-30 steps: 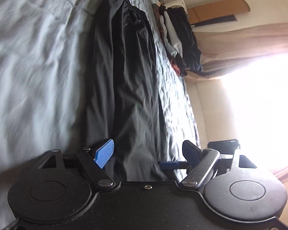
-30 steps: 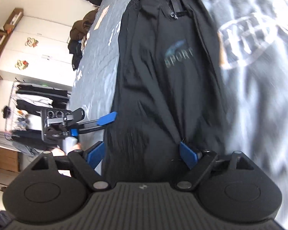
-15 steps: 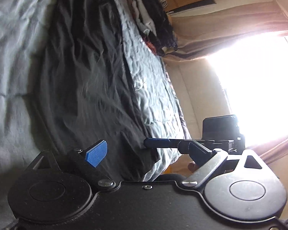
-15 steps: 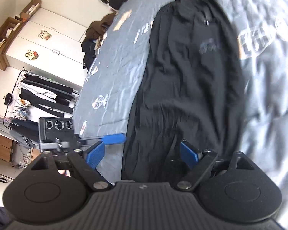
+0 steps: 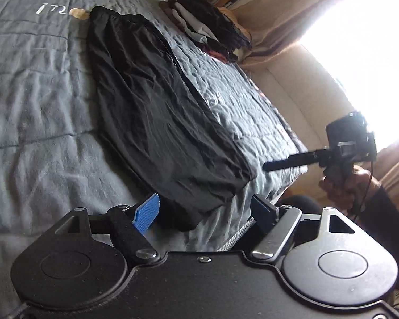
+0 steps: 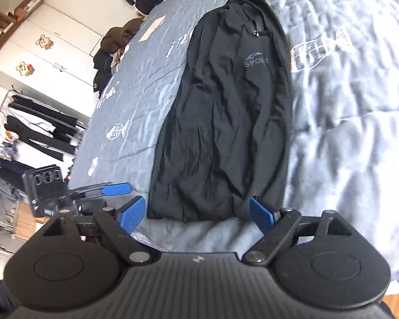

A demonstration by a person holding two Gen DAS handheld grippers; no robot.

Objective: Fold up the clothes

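Since a second ago you have drawn both grippers back from the cloth, which now lies free on the bed.

From your left wrist view, your left gripper (image 5: 204,210) hangs with its jaws apart and nothing between them, above the near hem of the long black shiny sports trousers (image 5: 157,122). They lie folded lengthwise on the grey quilted bedspread (image 5: 34,133). Your right gripper (image 5: 268,165) shows beyond the bed's edge, held in your hand (image 5: 343,183).

From your right wrist view, your right gripper (image 6: 196,210) is likewise spread and empty, just short of the trousers (image 6: 226,122), whose waistband points away from you. Your left gripper (image 6: 119,188) sits at the left, off the bedspread (image 6: 345,133).
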